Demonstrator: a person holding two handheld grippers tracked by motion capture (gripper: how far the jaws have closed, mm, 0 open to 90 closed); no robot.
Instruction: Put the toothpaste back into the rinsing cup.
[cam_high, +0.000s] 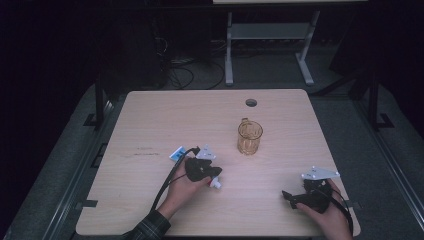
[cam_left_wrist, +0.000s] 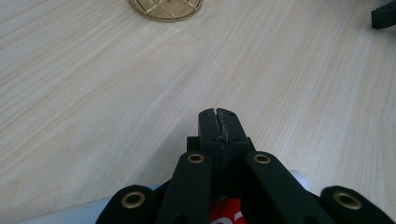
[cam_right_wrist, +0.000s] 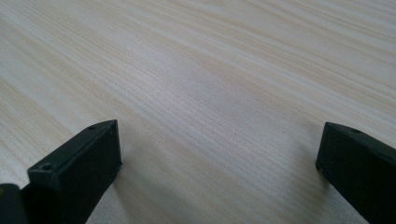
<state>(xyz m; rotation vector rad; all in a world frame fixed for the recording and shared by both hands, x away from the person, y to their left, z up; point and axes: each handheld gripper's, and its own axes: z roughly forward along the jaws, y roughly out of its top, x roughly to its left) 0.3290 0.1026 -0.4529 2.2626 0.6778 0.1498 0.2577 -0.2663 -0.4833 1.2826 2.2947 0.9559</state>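
High view: the left gripper (cam_high: 216, 179) rests low on the wooden table (cam_high: 150, 115), its jaws pressed together with nothing between the tips; a small white and red thing (cam_high: 216, 184) lies right under it, too hidden to identify; the amber glass mug (cam_high: 249, 137) stands upright near it, beyond and to its right, apart from the jaws; in the left gripper view the mug's base (cam_left_wrist: 166, 8) sits ahead at the top edge; the right gripper (cam_high: 289, 197) lies well apart near the table's right edge, jaws spread wide over bare wood.
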